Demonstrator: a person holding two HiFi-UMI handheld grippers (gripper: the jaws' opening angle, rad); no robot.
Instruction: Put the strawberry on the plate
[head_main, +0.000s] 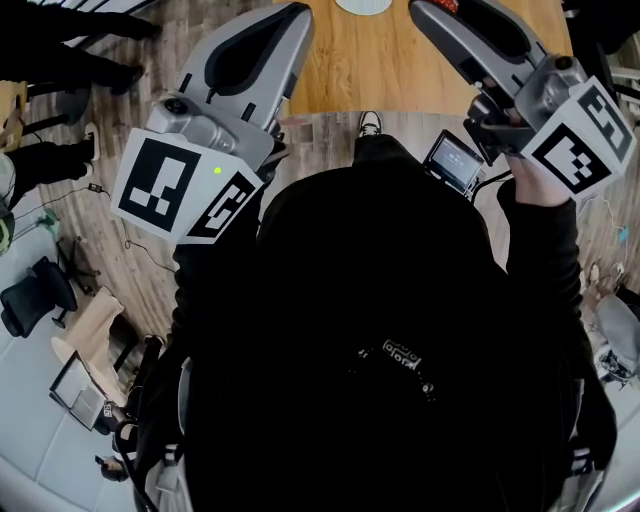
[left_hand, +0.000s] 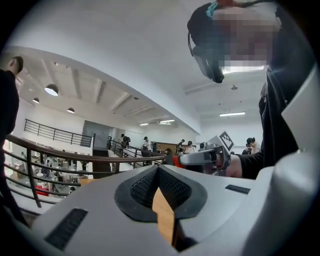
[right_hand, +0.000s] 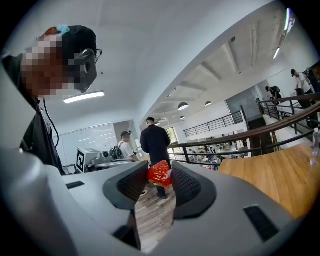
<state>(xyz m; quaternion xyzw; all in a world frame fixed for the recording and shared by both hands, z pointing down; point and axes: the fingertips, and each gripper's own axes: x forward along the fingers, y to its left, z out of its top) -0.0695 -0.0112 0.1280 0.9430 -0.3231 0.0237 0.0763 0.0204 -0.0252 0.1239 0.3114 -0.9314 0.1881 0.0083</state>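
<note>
Right gripper (right_hand: 160, 169) clamped on strawberry (right_hand: 159, 176), pinched at jaw tips, held aloft. Fruit looks light, soft, glossy. Probably bruises under squeeze, so grip gently across widest part. Left gripper (left_hand: 158, 169) closed, empty, raised alongside. Wooden table (right_hand: 272, 175) ahead-right of right gripper, lower than tips. White rim, probably plate (head_main: 362, 5), ahead between both grippers. Beyond: open hall, railing (right_hand: 235, 137), people.

White round plate (head_main: 362, 5): cut off at head view's top edge. Red strawberry (right_hand: 159, 173): flanks hidden by right gripper's (right_hand: 158, 170) ribbed pads (right_hand: 187, 186).
</note>
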